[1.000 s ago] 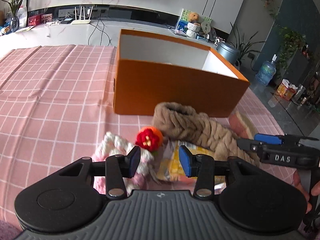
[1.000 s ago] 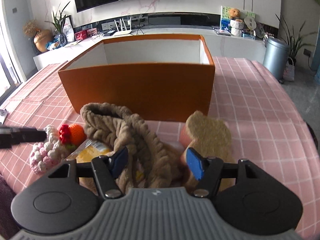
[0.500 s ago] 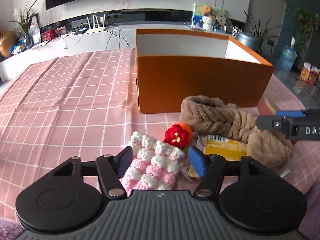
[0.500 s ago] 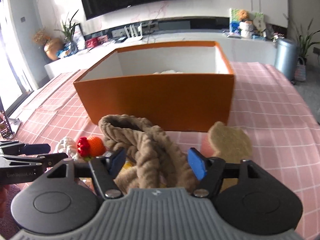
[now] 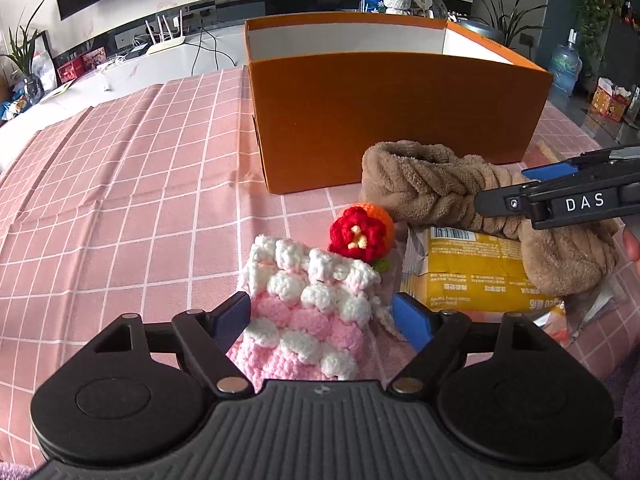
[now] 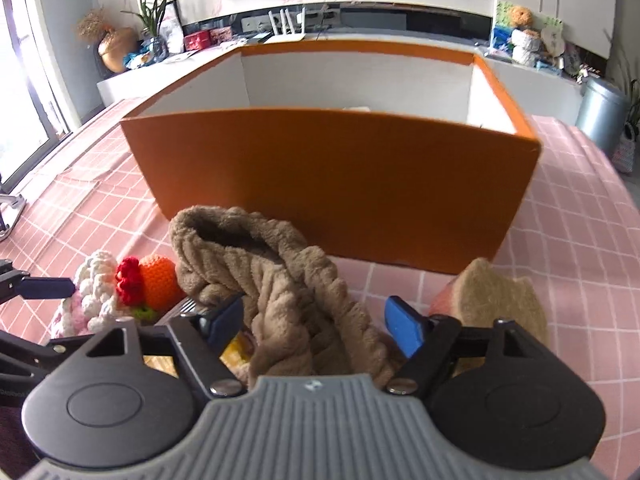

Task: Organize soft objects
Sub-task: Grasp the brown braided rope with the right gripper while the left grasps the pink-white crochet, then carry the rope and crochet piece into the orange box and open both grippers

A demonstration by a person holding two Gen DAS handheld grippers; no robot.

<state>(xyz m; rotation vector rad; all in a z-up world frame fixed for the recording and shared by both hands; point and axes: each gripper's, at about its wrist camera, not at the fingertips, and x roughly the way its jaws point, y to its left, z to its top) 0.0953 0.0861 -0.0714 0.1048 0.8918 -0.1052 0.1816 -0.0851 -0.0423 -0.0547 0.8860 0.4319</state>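
Observation:
A pink-and-white crochet piece (image 5: 308, 308) lies on the pink checked cloth between the jaws of my left gripper (image 5: 322, 322). Those jaws are opening and the pads do not press on it. Beside it sit a red-and-orange crochet flower (image 5: 360, 234) and a yellow packet (image 5: 468, 268). A brown knitted wrap (image 6: 288, 280) lies partly on the packet. My right gripper (image 6: 314, 326) straddles the wrap with its jaws opening and no grip on it. The orange box (image 6: 332, 184) stands open just behind.
A tan soft pad with a pink side (image 6: 492, 300) lies right of the wrap. Something pale shows inside the box. The right gripper's fingers (image 5: 520, 200) reach in over the wrap. Checked cloth (image 5: 140, 200) stretches bare to the left. A counter with clutter runs behind.
My left gripper swung left from the packet to over the pink-and-white crochet, and its jaws spread much wider. My right gripper moved closer in over the brown wrap and widened slightly.

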